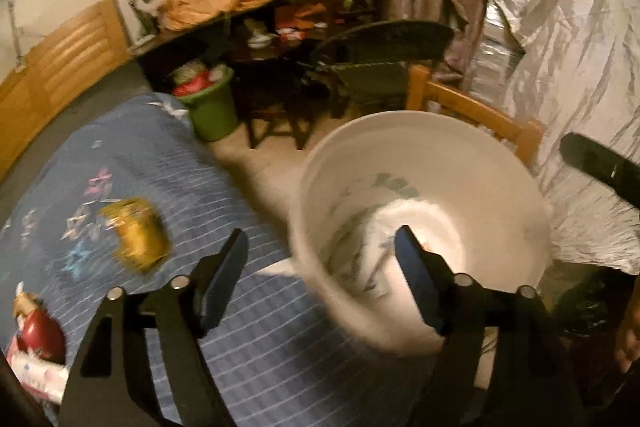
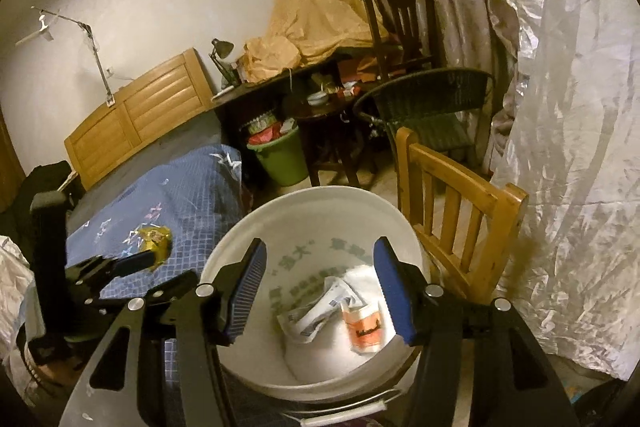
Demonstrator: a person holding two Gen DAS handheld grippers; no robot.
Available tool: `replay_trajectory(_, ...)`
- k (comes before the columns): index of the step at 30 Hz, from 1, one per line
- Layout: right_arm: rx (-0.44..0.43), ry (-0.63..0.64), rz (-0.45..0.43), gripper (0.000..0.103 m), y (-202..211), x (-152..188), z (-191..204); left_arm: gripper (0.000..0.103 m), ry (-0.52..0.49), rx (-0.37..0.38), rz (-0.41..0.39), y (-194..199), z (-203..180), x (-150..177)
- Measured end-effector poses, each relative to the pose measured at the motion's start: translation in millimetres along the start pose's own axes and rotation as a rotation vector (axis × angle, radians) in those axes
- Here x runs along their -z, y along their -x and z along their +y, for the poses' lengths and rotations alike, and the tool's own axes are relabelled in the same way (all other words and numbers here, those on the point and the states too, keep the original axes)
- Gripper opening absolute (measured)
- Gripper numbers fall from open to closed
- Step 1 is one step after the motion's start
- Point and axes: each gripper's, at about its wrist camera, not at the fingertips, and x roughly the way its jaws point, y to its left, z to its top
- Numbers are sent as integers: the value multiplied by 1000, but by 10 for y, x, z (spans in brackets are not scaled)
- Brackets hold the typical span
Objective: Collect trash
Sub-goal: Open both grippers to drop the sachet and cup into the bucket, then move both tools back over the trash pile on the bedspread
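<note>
A white bucket [image 1: 320,187] [image 2: 312,199] stands on the floor beside the bed, with crumpled white paper [image 2: 320,311] and an orange-printed wrapper [image 2: 366,327] inside. A yellow crumpled wrapper [image 1: 138,235] [image 2: 156,241] lies on the blue bedspread [image 1: 248,347] [image 2: 192,203]. My left gripper [image 1: 320,267] is open and empty, between the wrapper and the bucket; it also shows at the left of the right wrist view [image 2: 132,263], near the yellow wrapper. My right gripper [image 2: 320,291] is open and empty above the bucket's mouth. One of its fingers [image 1: 600,171] shows in the left wrist view.
A red and white package [image 1: 36,343] lies on the bed's near left. A wooden chair [image 2: 460,227] stands right of the bucket, with a plastic-covered shape [image 2: 572,187] beyond. A full green bin [image 2: 280,159], a dark cluttered desk [image 2: 320,87] and a wicker chair [image 2: 432,107] are behind.
</note>
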Motion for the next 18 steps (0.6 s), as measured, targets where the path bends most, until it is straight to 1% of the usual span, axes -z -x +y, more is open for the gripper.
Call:
replay_trajectory(5, -16, 41, -23, 58, 49, 187, 307, 78, 81, -92, 5, 265, 390, 340)
replay_trajectory(8, -47, 83, -16, 58, 34, 341, 592, 78, 144, -131, 19, 453, 684, 602)
replay_trajectory(14, -178, 176, 78, 58, -132, 701, 1330, 80, 279, -234, 41, 944, 1327, 1178)
replay_trajectory(17, -235, 211, 123, 58, -202, 875, 1682, 82, 369, -298, 46, 1217, 1656, 1500)
replay_trajectory(18, -266, 230, 149, 58, -251, 965, 1872, 82, 409, -326, 51, 1319, 1779, 1645)
